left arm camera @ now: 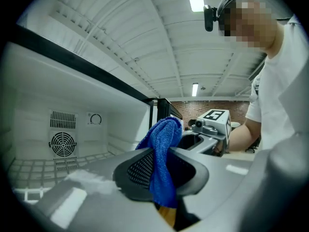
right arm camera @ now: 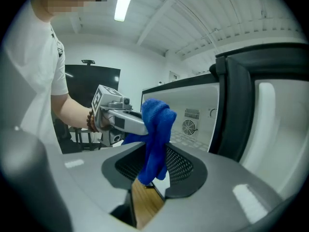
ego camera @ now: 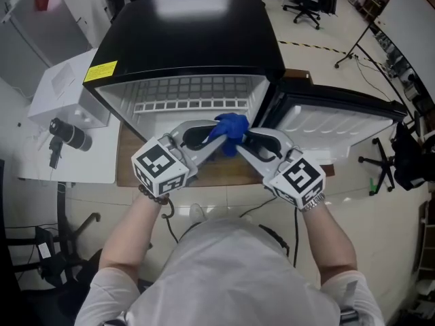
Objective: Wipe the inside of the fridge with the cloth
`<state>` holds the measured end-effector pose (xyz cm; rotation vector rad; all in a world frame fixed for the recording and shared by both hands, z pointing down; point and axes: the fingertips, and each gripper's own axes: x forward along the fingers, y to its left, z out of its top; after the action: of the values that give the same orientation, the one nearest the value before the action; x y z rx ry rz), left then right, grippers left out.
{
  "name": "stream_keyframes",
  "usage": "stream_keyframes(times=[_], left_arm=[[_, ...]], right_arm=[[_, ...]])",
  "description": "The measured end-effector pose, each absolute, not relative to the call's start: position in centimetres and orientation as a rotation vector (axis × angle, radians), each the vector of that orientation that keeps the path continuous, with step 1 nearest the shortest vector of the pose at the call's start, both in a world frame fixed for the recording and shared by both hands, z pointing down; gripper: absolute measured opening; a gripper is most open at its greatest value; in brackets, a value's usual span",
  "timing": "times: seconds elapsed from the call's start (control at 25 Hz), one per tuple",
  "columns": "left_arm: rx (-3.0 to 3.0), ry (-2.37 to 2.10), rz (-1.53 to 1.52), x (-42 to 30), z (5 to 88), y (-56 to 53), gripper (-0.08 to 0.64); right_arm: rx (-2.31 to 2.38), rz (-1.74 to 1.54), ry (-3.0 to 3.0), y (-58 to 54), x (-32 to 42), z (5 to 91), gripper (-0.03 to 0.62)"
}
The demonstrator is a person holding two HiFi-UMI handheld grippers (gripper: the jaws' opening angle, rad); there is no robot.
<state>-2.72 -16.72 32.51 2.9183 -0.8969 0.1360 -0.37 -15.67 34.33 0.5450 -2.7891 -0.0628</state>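
Cloth (ego camera: 231, 129) is bunched between both my tongs, just outside the open fridge (ego camera: 190, 39) ahead of them. Left tongs (ego camera: 216, 140) pinch it; right tongs (ego camera: 242, 141) stand spread around it without pressing. No wiping looks done yet; whole interior remains.

Blue cloth (ego camera: 230, 129) looks soft, fuzzy microfibre; the fridge (ego camera: 190, 32) top is glossy black, its liner smooth white plastic, on a matt wooden board (ego camera: 129, 163).

Both forearms (ego camera: 132, 233) reach forward and converge; the left tool (ego camera: 217, 143) clamps the blue cloth (ego camera: 231, 125), and the right tool (ego camera: 242, 141) stands parted around it.
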Motion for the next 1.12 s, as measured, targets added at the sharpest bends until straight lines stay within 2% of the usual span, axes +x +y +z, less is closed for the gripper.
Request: stream_keyframes(times=[0.2,0.36,1.12], left_arm=[[2.879,-1.043,0.094,-2.3,32.2,-19.5,0.063],[2.842,-1.129,0.07,-1.8,32.4,-21.5,0.064],[2.673,-1.392,0.034,-0.1,33.6,-29.0,0.064]], right_arm=[[0.71,-0.026,-2.773,-16.9,1.3,34.2,0.119],[0.825,-0.018,-2.762,-17.5,2.5,33.8,0.002],[0.901,-0.01,-2.806,-18.3,3.9,32.8,0.002]])
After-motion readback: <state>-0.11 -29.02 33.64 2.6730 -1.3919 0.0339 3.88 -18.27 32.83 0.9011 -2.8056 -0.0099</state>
